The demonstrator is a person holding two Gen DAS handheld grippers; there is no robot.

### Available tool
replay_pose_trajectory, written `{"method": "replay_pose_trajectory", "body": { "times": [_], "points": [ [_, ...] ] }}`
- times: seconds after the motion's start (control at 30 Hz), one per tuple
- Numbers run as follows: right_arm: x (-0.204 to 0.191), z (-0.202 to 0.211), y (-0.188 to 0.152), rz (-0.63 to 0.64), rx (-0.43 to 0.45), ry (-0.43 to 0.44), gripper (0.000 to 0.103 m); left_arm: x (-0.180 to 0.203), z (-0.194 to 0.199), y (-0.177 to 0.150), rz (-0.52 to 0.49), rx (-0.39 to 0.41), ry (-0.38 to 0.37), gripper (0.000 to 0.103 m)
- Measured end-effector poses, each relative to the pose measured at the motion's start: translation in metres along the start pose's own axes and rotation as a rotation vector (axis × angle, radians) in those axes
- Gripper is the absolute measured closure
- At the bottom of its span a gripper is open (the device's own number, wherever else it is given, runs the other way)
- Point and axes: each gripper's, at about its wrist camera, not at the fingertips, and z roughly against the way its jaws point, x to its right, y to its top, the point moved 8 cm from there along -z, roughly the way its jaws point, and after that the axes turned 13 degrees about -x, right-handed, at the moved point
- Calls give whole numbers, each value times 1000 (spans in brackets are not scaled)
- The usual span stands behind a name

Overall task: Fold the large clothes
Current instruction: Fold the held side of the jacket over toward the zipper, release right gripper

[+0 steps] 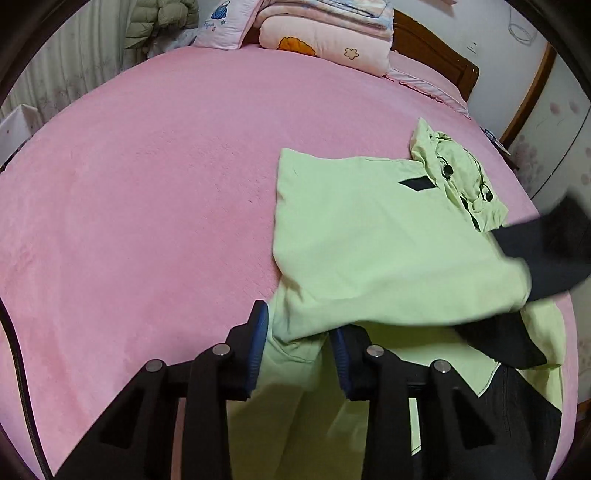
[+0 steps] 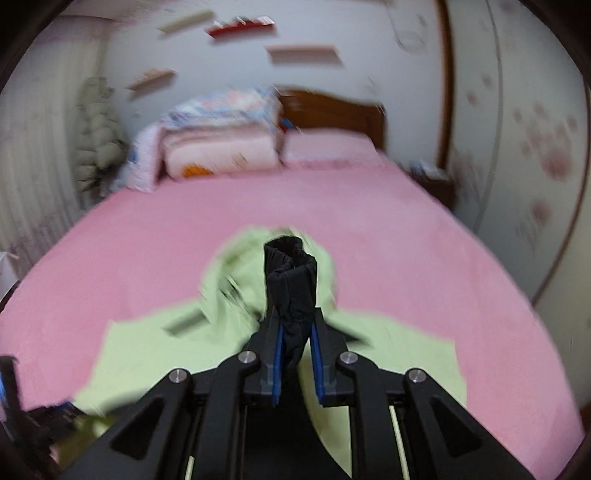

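A light green hooded garment (image 1: 369, 236) with black trim lies on the pink bed (image 1: 147, 184), its hood (image 1: 454, 177) toward the headboard. My left gripper (image 1: 297, 325) is at the garment's near edge, its blue pads on either side of a fold of green cloth, which bunches between them. My right gripper (image 2: 295, 332) is shut on the garment's black cuff (image 2: 290, 280) and holds the sleeve up above the green body (image 2: 166, 350). The raised black sleeve end also shows blurred at the right of the left wrist view (image 1: 546, 251).
Folded pink quilts and pillows (image 1: 325, 29) are stacked at the headboard (image 2: 332, 107). A puffy green jacket (image 1: 159, 18) hangs at the far left. A nightstand (image 2: 432, 181) stands by the right wall. Pink bedsheet extends to the left of the garment.
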Motion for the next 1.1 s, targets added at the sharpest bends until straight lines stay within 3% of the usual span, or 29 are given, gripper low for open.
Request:
{"method": "replay_pose_trajectory", "body": {
  "times": [0.17, 0.23, 0.27, 0.3, 0.37, 0.43, 0.53, 0.73, 1.0, 1.07, 1.1],
  "points": [
    [49, -71, -85, -117, -258, 0, 90, 1, -7, -7, -73, -22, 59, 66],
    [60, -82, -115, -174, -358, 36, 84, -2, -5, -14, -118, -40, 72, 49],
    [62, -82, -122, -190, -378, 54, 83, -7, 0, -18, -132, -47, 76, 33],
    [64, -78, -128, -209, -386, 87, 80, -8, 3, -21, -151, -51, 80, 26],
    [70, -65, -132, -236, -375, 144, 74, -10, 14, -28, -201, -56, 60, 25],
    [75, -48, -134, -254, -348, 178, 55, -6, 25, -31, -255, -67, 21, 24],
    [84, -30, -114, -265, -276, 192, 41, -2, 40, -22, -275, -46, -18, 20],
    [86, -62, -74, -230, -283, 160, 41, 5, 30, 34, -222, -5, -37, 19],
    [86, -133, -62, -224, -382, 163, 43, 0, -42, 99, -121, -104, 1, 19],
    [82, -140, -65, -200, -391, 173, 64, -1, -57, 103, -107, -135, 13, 20],
    [80, -145, -68, -178, -410, 165, 74, -2, -62, 102, -101, -147, 7, 38]
  ]
}}
